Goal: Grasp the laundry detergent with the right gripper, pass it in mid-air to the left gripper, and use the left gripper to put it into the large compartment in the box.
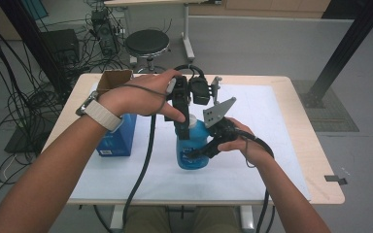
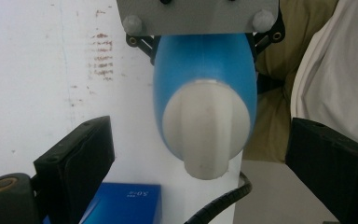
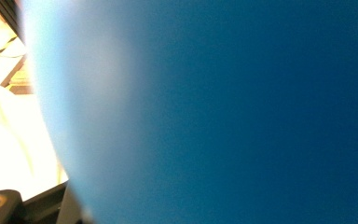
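Blue bottle (image 1: 193,148), white cap (image 2: 206,133): one, clamped by right gripper (image 1: 209,145) | left gripper (image 1: 182,127) above cap, jaws apart | blue box (image 1: 118,136): one

Right tongs (image 1: 209,141) grip the blue bottle (image 1: 192,151); left tongs (image 1: 182,127) hover over its cap (image 1: 192,119).

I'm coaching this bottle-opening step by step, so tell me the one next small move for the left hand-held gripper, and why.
Probably close the left hand-held gripper on the white cap. In the left gripper view its jaws stand open on either side of the cap, touching nothing. The right hand-held gripper looks shut on the blue bottle, holding it upright on the table, so the cap could then be twisted.
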Demonstrator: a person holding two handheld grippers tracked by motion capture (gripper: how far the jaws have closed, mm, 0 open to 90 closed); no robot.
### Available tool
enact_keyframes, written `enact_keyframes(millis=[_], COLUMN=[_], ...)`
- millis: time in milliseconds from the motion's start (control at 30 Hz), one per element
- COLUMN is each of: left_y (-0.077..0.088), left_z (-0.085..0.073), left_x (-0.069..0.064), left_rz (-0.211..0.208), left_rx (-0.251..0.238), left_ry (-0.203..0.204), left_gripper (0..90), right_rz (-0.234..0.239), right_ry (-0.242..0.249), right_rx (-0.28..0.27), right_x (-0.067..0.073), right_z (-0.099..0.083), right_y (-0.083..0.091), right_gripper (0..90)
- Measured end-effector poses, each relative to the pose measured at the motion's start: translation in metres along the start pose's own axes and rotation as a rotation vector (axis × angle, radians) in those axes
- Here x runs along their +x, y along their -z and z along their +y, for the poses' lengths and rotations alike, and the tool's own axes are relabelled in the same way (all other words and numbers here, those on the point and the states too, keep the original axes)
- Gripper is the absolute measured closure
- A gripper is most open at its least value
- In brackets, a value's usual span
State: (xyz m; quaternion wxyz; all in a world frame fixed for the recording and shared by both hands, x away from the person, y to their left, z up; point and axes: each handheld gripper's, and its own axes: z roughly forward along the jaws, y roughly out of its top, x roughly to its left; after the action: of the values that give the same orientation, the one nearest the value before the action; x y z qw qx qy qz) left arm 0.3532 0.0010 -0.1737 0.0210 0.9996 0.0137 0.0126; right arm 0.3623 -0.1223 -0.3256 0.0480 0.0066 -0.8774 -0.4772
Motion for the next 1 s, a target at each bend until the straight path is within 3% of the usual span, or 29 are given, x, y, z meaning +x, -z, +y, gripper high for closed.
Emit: enact_keyframes(millis=[1000], left_y=[-0.0040], left_z=[-0.0043], left_x=[0.0038], left_rz=[-0.008], left_rx=[-0.010], left_ry=[0.005], left_gripper=[8.6], right_rz=[0.005], right_ry=[-0.008], right_rx=[0.012], right_x=[-0.0016], right_z=[0.0004], right_y=[-0.0030], right_gripper=[42.8])
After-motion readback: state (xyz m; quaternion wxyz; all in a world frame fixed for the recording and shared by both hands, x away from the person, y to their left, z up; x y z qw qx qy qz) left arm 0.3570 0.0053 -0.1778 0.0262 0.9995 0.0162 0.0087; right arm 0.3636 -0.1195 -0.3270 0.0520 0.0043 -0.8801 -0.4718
